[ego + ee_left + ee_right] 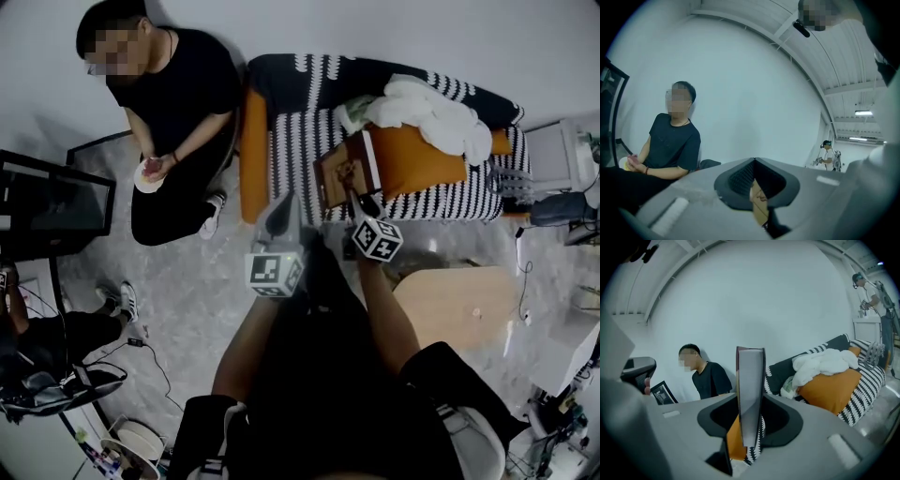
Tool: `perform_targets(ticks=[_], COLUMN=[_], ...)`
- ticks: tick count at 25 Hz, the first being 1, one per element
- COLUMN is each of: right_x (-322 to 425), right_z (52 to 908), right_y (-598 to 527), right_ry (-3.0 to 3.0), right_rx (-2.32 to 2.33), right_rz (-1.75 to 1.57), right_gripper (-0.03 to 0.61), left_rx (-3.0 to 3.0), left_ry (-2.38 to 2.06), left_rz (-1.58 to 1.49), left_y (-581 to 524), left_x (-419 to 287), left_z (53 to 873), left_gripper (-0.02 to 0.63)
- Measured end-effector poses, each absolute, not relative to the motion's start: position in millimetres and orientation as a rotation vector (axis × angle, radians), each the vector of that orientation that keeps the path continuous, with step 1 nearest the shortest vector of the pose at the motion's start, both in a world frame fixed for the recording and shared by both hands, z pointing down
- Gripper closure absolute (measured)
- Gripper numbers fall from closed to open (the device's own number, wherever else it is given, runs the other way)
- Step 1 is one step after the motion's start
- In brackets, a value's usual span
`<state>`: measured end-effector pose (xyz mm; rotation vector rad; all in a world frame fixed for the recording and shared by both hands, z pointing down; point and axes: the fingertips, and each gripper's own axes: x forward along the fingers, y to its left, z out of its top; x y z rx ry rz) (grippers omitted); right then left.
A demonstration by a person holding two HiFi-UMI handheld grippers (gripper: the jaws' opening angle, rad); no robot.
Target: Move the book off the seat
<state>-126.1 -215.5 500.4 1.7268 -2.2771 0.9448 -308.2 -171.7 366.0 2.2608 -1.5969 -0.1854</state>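
A brown book (332,176) hangs above the striped seat of the sofa (300,150), near its front edge. My right gripper (354,194) is shut on it. In the right gripper view the book (750,394) stands edge-on and upright between the two jaws, pressed from both sides, with its grey page block facing the camera. My left gripper (284,206) is left of the book and apart from it, and its jaws meet at a point. In the left gripper view the left gripper (754,162) is shut with nothing in it and points at a bare wall.
An orange cushion (417,159) and a white cloth (433,114) lie on the sofa, right of the book. A person in black (173,103) sits on the floor at its left end. A light wooden table (457,306) stands in front. A black frame (52,202) is at far left.
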Motion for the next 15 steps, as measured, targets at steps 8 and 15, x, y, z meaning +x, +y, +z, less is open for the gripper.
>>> perform_targets(ticks=[8,15], right_x=[-135,-133], right_z=[448,419], right_y=[-179,-158], right_ry=[-2.334,-2.352], right_rx=[1.718,1.724], right_rz=[0.852,0.81], right_gripper=[0.423,0.423], left_rx=[2.315,2.323], left_ry=[-1.604,-1.568], left_rz=[-0.23,-0.243], left_y=[-155,-129], left_x=[-328,-325], left_z=[328,319], left_gripper=[0.607,0.607])
